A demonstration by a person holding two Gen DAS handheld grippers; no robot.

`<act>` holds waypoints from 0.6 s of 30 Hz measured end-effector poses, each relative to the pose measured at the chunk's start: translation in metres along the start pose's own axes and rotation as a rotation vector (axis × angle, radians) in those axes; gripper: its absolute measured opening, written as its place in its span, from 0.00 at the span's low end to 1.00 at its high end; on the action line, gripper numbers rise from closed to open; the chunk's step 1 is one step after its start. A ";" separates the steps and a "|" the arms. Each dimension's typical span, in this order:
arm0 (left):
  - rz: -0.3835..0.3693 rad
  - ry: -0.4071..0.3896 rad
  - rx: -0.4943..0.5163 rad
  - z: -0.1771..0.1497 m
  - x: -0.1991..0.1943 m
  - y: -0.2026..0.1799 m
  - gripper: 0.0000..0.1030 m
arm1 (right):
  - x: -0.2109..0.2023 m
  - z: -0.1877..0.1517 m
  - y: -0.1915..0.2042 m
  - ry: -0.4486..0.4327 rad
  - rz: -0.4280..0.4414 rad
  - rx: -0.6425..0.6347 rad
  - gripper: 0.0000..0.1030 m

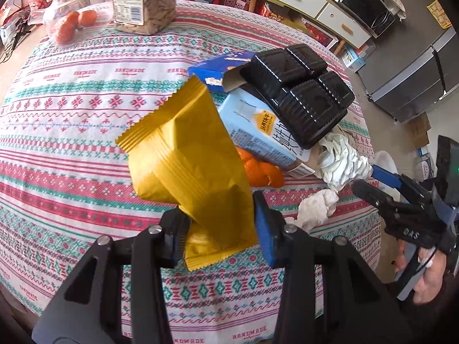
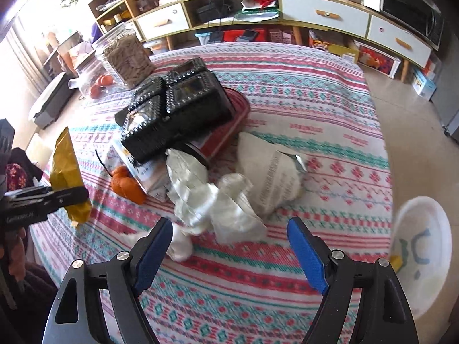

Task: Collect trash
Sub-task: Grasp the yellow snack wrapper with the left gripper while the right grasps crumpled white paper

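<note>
My left gripper (image 1: 221,226) is shut on a yellow snack wrapper (image 1: 186,154) and holds it above the patterned tablecloth (image 1: 71,143); it also shows in the right wrist view (image 2: 67,177). Behind it lies a trash pile: a black plastic tray (image 1: 298,94), a light blue carton (image 1: 258,132), a blue box (image 1: 212,68), orange peel (image 1: 262,172) and crumpled white wrappers (image 1: 341,160). My right gripper (image 2: 229,240) is open and empty just before the white wrappers (image 2: 218,203). The black tray (image 2: 175,109) and orange peel (image 2: 126,183) lie beyond.
A jar of snacks (image 1: 143,0) and a clear box with oranges (image 1: 74,14) stand at the table's far edge. A white bin (image 2: 421,252) sits on the floor right of the table. Cabinets (image 2: 324,14) line the back wall.
</note>
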State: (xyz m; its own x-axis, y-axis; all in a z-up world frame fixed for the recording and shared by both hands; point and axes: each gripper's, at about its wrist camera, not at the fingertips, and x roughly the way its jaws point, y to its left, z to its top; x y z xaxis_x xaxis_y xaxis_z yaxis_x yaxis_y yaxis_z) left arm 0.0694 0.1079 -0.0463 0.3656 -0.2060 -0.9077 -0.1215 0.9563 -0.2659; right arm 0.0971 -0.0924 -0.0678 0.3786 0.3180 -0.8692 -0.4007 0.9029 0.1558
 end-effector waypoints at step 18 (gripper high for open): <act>-0.034 -0.031 0.039 -0.008 -0.015 -0.011 0.43 | -0.007 0.006 0.014 -0.050 0.035 -0.020 0.31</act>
State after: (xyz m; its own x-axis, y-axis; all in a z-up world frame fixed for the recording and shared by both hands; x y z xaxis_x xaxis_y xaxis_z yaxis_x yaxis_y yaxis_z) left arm 0.0574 0.0984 -0.0322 0.3972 -0.2330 -0.8877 -0.0722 0.9563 -0.2834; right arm 0.0939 -0.0801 -0.0569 0.4052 0.3634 -0.8389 -0.4309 0.8852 0.1753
